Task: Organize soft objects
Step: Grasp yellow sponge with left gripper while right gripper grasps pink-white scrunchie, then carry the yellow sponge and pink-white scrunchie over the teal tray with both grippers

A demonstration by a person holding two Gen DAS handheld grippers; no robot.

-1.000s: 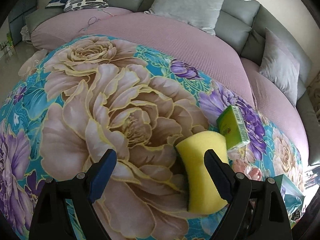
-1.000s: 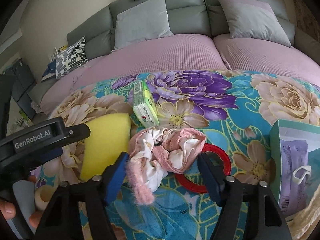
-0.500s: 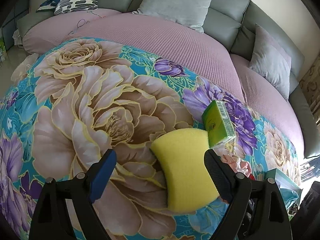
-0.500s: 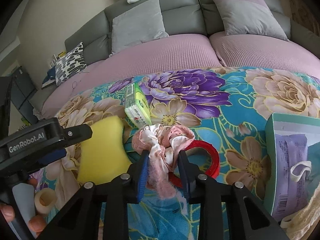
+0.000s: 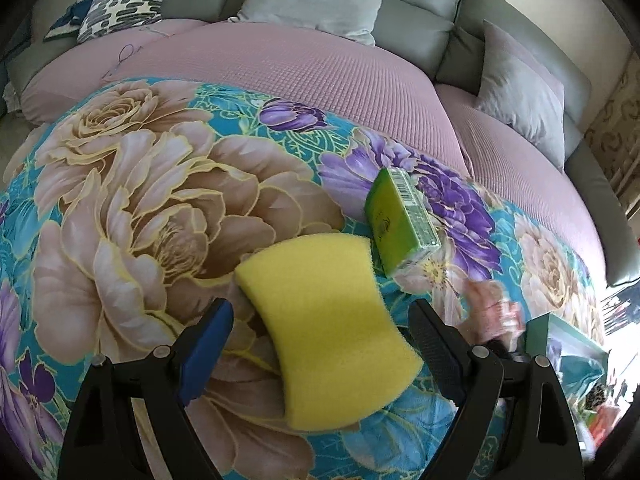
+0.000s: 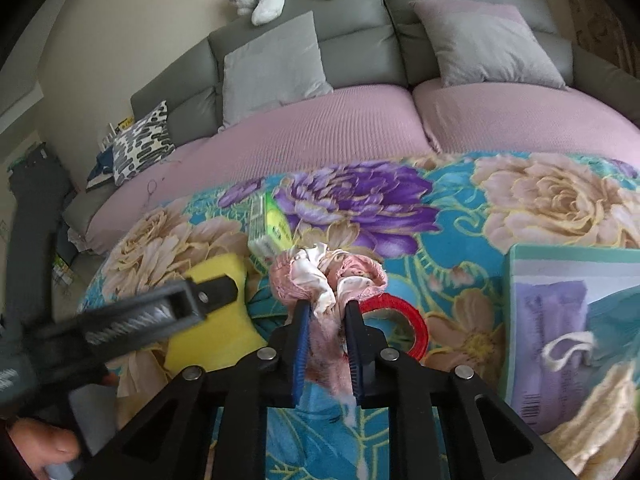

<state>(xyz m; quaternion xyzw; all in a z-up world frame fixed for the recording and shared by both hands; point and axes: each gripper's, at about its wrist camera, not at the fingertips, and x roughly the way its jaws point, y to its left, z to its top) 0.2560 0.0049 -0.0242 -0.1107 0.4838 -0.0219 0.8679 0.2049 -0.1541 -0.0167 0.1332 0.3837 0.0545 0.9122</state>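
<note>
A: What's in the teal box [image 6: 576, 254] at three o'clock?
B: A lilac pouch [image 6: 554, 344], perhaps fabric; it's blurred.
A: The grippers?
B: Right hand-held gripper [image 6: 327, 326] closing on the pink cloth [image 6: 320, 276]; left hand-held gripper [image 5: 320, 328] spread around the yellow sponge [image 5: 332, 320], green packet [image 5: 398, 220] at one o'clock.

I see a yellow sponge [image 5: 328, 324], waisted at its sides, lying flat on the floral blanket. Just beyond it a green tissue pack [image 5: 400, 220] rests tilted on its edge. To the right a crumpled pink and white cloth [image 6: 328, 280] is bunched up, its lower end pinched and lifted.
</note>
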